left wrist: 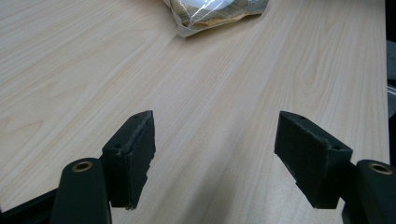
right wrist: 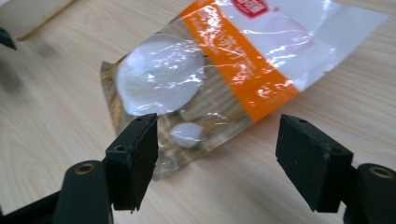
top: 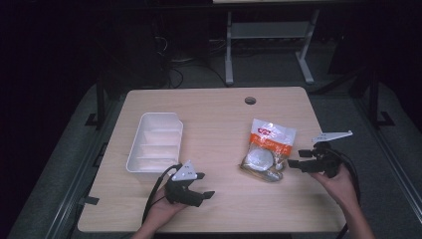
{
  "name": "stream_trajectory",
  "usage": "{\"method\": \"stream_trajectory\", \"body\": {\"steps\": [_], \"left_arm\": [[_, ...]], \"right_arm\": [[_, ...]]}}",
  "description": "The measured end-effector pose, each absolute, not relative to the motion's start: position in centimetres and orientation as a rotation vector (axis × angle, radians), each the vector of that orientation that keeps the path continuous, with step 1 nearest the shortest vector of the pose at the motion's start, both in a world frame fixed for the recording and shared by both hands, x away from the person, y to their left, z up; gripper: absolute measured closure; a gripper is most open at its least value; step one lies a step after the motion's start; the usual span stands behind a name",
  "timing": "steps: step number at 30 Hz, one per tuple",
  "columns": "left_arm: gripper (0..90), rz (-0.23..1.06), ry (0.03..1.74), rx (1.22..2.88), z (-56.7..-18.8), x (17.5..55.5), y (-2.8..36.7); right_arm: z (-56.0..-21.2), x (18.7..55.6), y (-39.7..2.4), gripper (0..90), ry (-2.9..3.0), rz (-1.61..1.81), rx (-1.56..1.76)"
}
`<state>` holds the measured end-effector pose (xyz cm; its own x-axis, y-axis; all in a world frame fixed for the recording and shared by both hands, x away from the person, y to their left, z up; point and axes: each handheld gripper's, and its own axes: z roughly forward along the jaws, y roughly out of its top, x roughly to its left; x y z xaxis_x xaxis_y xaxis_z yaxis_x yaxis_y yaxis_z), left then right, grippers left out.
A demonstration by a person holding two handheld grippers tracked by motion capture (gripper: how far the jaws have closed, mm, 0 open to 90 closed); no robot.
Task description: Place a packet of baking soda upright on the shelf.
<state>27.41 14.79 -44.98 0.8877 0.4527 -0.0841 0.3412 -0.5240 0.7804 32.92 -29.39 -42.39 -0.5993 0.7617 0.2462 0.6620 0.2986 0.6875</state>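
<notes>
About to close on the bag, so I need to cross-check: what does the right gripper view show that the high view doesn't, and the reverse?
Right gripper view alone: the bag's contents up close, a large white disc and a small white piece under clear film, with the open jaws straddling the bag's lower edge.

High view alone: the white divided tray, the left gripper, both hands, the table's cable hole.

Both: the bag with its orange band, the right gripper, the wooden table.

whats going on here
A person at a wooden table holds a claw in each hand. The right claw is open and closing in on a clear snack bag with an orange band, not gripping it yet. The left claw is open over bare wood near a white divided tray.
</notes>
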Motion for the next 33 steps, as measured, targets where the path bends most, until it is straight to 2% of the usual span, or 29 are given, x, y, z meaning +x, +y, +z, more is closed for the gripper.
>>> {"method": "stream_trajectory", "body": {"steps": [16, 24, 29, 31, 33], "left_arm": [[28.5, 0.162, 0.573, 2.164, -44.9, 27.4, 14.9], [28.5, 0.166, 0.572, 2.171, -45.0, 27.5, 14.9], [28.5, 0.168, 0.571, 2.171, -44.9, 27.4, 14.9], [28.5, 0.168, 0.573, 2.169, -44.9, 27.4, 14.9], [28.5, 0.168, 0.573, 2.168, -44.9, 27.4, 14.9]], "right_arm": [[-41.6, 37.3, -29.9, 27.8, 2.443, 1.122, 1.454], [-43.0, 39.1, -30.0, 27.4, 2.441, 1.057, 1.529], [-44.2, 39.7, -29.7, 30.5, 2.441, 1.09, 1.563], [-44.9, 40.0, -29.5, 35.9, 2.44, 1.134, 1.581], [-45.1, 40.1, -29.4, 37.3, 2.439, 1.141, 1.582]]}}
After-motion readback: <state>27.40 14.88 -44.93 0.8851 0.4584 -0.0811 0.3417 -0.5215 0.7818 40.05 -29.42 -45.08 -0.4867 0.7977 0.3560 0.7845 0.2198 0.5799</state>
